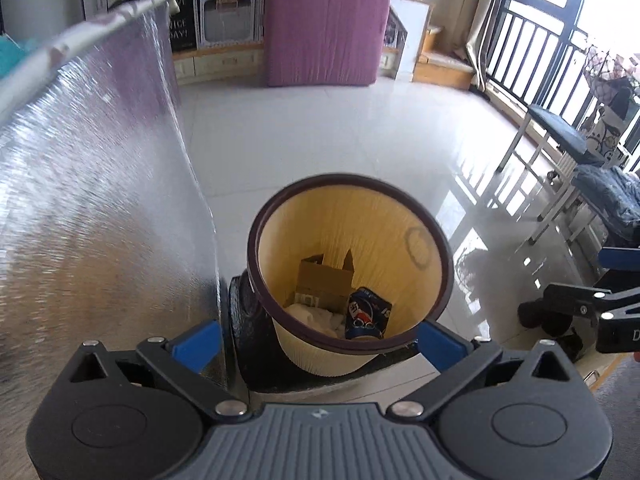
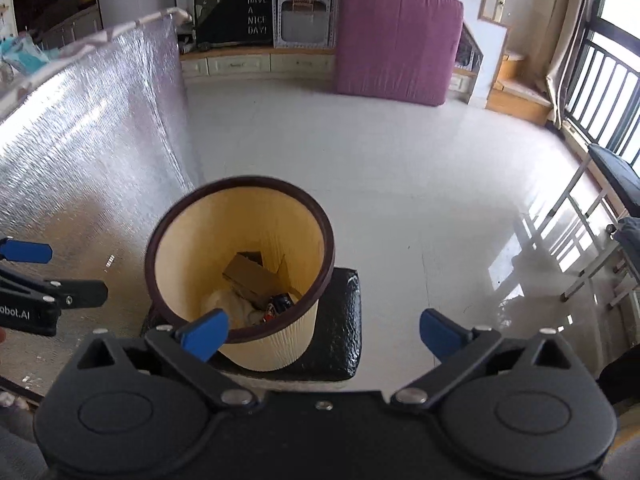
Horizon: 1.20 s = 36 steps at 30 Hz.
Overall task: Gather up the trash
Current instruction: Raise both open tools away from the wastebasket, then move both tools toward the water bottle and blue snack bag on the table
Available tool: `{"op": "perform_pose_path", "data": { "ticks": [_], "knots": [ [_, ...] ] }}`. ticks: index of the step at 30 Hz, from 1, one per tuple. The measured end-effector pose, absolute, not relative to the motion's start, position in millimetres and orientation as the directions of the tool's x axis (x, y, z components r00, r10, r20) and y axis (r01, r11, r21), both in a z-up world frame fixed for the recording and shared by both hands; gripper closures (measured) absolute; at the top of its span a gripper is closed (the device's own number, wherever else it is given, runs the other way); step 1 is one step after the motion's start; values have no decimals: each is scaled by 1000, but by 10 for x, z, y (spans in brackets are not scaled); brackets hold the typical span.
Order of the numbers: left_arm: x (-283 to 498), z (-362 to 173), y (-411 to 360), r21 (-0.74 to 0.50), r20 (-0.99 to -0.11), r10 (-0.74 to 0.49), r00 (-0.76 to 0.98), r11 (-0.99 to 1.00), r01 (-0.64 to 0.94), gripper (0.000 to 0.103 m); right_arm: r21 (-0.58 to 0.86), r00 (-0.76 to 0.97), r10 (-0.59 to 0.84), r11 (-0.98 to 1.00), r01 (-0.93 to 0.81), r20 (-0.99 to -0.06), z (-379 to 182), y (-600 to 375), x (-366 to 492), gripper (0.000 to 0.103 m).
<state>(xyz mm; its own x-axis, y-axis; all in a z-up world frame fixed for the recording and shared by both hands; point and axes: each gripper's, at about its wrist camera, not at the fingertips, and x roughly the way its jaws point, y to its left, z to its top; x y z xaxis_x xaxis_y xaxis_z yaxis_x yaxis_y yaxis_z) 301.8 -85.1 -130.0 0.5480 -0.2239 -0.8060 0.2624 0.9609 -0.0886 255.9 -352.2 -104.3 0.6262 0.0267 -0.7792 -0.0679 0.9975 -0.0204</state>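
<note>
Hand-held gripper (image 2: 320, 334) spread; black board (image 2: 234, 16) reads "HAVE A NICE DAY!"

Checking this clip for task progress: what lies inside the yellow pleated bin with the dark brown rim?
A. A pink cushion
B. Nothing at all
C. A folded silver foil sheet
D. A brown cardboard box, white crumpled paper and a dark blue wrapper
D: inside the yellow pleated bin lie a brown cardboard box, white crumpled paper and a dark blue wrapper.

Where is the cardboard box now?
In both wrist views the cardboard box lies inside the yellow bin, at the bottom, beside a blue packet and white paper.
</note>
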Motion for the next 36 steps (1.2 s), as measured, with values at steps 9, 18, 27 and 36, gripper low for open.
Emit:
{"op": "perform_pose_path", "data": {
  "ticks": [9,18,27,36],
  "knots": [
    [2609,-881,-729,-100,-750,-253,611,957,273,0,33,698,49,999,-36,-714,-650,-3557,2179,0],
    [2186,-429,-536,-128,-666,-299,683,948,290,0,55,780,50,998,-20,-624,-304,-3451,1795,0],
    [1838,21,-112,-149,-543,-288,789,958,247,0,106,861,106,992,-61,-498,44,-3136,1551,0],
    [1587,442,467,-128,-410,-204,889,978,165,0,146,901,212,975,-168,-379,324,-2606,1475,0]
  ]
}}
